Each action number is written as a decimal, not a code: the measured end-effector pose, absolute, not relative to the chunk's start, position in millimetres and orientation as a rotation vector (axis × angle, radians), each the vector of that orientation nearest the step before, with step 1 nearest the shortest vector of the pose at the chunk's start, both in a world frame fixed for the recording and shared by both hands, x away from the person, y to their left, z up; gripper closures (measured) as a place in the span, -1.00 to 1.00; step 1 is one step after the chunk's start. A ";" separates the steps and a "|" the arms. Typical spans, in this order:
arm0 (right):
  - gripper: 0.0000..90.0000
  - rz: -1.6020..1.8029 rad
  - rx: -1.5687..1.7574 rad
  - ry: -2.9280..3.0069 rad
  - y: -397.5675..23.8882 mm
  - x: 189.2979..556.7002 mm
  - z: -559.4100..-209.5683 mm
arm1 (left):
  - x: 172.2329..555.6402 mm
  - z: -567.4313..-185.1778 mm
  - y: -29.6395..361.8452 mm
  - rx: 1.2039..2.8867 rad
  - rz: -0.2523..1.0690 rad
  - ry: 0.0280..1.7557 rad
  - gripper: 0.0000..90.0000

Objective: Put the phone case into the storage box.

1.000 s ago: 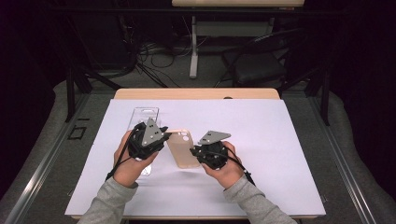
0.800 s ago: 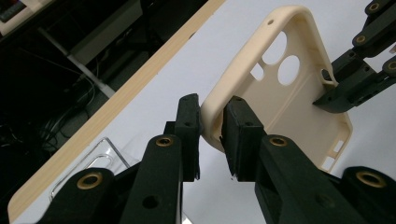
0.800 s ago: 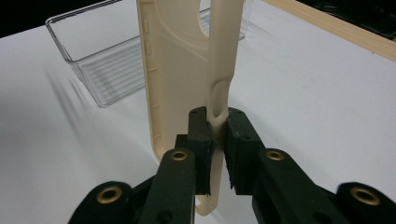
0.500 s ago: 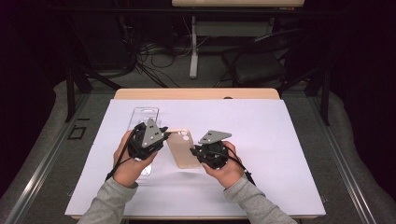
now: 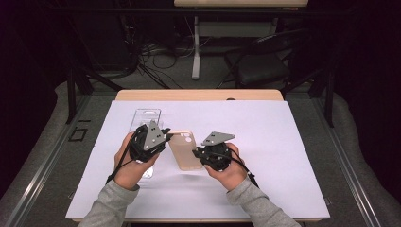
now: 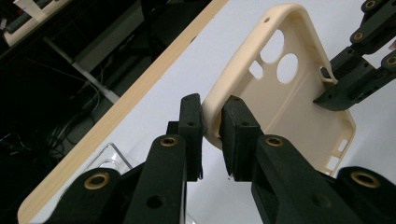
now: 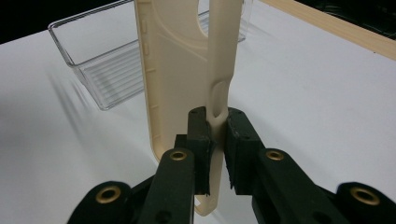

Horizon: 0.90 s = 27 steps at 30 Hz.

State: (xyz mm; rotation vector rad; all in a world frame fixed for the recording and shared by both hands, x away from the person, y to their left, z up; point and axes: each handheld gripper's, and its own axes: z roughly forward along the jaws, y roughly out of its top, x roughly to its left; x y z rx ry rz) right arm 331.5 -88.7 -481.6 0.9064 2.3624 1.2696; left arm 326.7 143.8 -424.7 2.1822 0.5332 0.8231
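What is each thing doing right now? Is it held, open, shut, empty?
Phone case: cream, empty, lifted off the table, held by both grippers on opposite side edges.
Left gripper: shut on the phone case's edge.
Right gripper: shut on the phone case's other edge.
Clear tray: empty, lying on the white sheet.

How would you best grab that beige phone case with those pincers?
By its thin raised rim, from the sides. The case is a shallow shell, so only the wall fits between jaws. Here the left gripper pinches one long edge and the right gripper the opposite one, each with one jaw inside and one outside.
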 end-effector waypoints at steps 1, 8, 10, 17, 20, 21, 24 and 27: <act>0.80 1.270 0.907 2.361 -88.6 331.4 -481.6 | 326.8 -424.5 143.9 2.183 0.823 0.531 0.76; 0.80 1.278 0.909 2.362 -89.3 332.0 -481.6 | 326.5 -423.9 144.3 2.178 0.816 0.528 0.76; 0.80 1.281 0.913 2.364 -89.3 332.1 -481.7 | 326.5 -423.9 144.4 2.177 0.814 0.530 0.76; 0.80 1.280 0.915 2.363 -89.4 332.0 -481.6 | 326.6 -424.0 144.7 2.174 0.810 0.530 0.76; 0.80 1.280 0.916 2.362 -89.3 332.1 -481.8 | 327.0 -424.3 145.1 2.174 0.807 0.531 0.76; 0.80 1.280 0.916 2.362 -89.2 332.1 -481.9 | 327.0 -424.4 145.1 2.172 0.803 0.535 0.76; 0.80 1.282 0.917 2.362 -89.4 332.3 -481.8 | 327.1 -424.2 145.4 2.173 0.798 0.534 0.76; 0.80 1.283 0.919 2.363 -89.5 332.6 -481.9 | 327.2 -424.3 145.4 2.174 0.795 0.535 0.76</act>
